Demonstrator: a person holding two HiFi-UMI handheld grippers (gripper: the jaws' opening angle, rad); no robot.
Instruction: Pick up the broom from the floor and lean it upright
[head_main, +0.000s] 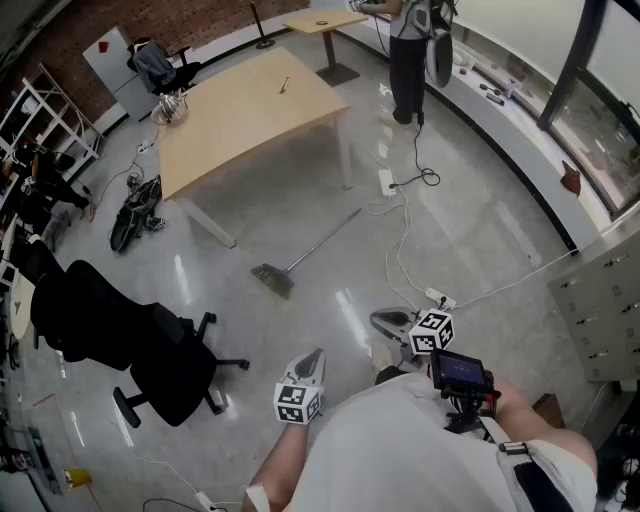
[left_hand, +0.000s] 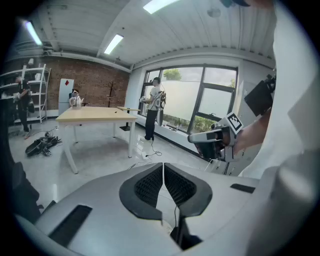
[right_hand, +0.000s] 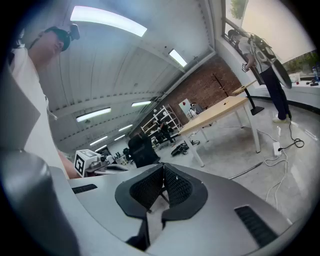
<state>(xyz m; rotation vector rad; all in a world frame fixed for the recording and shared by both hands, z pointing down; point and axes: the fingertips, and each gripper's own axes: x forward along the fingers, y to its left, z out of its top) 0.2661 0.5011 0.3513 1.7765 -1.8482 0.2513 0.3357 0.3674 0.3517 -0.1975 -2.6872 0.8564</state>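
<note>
Both the left claw (head_main: 312, 362) and right claw (head_main: 385, 322) are shut, empty; ahead, the broom (head_main: 300, 259) lies flat: slim, seemingly metal handle, dark head.

L tongs (head_main: 312, 362) shut, empty, R tongs (head_main: 385, 322) shut, empty, both angled slightly down

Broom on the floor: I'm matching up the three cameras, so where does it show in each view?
Head view: the broom lies on the floor at centre, just below the wooden table.
Left gripper view: broom not surely visible; wooden table at left.
Right gripper view: only its handle, right of centre, below the wooden table.
Shared landmark: the wooden table.
</note>
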